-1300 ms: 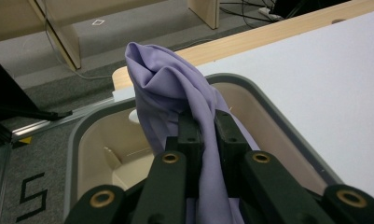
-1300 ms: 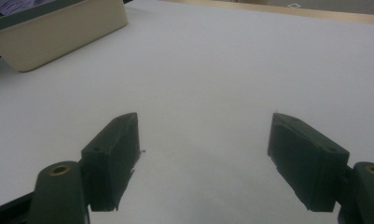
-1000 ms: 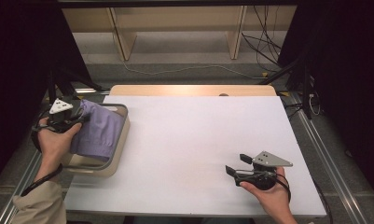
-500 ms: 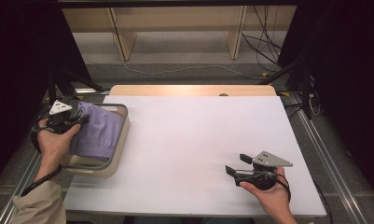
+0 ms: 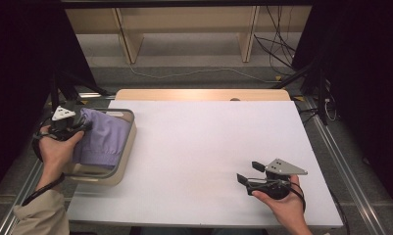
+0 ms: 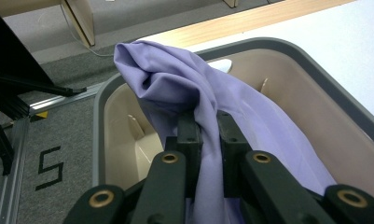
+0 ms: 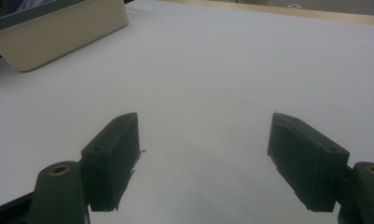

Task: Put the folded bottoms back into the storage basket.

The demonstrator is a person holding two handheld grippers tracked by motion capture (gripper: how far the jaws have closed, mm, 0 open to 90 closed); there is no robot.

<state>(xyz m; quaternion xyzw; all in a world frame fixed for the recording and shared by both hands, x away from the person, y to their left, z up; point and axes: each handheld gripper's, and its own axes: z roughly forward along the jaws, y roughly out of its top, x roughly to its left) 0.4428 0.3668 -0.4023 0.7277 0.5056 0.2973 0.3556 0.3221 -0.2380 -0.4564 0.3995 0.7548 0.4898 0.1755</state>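
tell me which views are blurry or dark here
High view: sharp on the white table, with near-black surroundings at both sides. Left gripper view: crisp on the purple cloth and the bin rim, evenly lit. Right gripper view: dimmer and soft, the right tool blurred up close, the table greyish.

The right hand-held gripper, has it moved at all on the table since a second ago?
No. The right hand-held gripper sits at the same spot near the table's near right corner, its jaws open over bare surface.
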